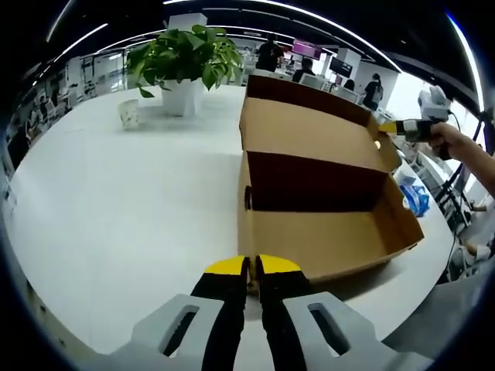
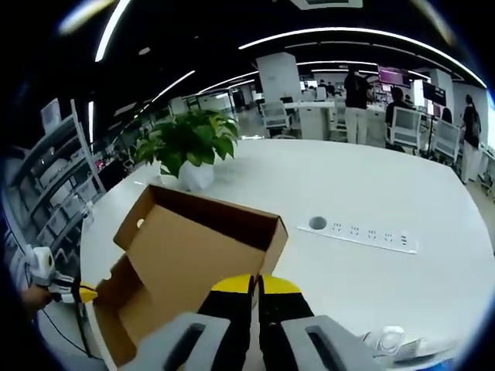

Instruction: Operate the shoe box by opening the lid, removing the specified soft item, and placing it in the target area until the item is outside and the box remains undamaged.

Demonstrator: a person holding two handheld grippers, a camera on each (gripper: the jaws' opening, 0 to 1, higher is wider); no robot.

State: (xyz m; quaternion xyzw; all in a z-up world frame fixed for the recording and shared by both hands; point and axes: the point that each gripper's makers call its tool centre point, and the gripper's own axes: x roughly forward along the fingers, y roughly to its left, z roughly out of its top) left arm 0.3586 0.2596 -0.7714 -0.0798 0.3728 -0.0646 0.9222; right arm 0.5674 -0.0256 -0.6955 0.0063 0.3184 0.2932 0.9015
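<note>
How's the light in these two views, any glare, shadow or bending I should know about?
Left gripper view: even overhead light, the white table bright but not blown out, a soft shadow under the open box, its far inner wall dark. Right gripper view: ceiling light strips bend into arcs from the fisheye, the table has a mild sheen, and the plant and the people behind look soft.

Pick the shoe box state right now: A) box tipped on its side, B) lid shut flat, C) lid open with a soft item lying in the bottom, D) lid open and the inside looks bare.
D: in the left gripper view the shoe box stands upright on the white table with its lid swung back, and the cardboard floor that shows carries nothing.
</note>
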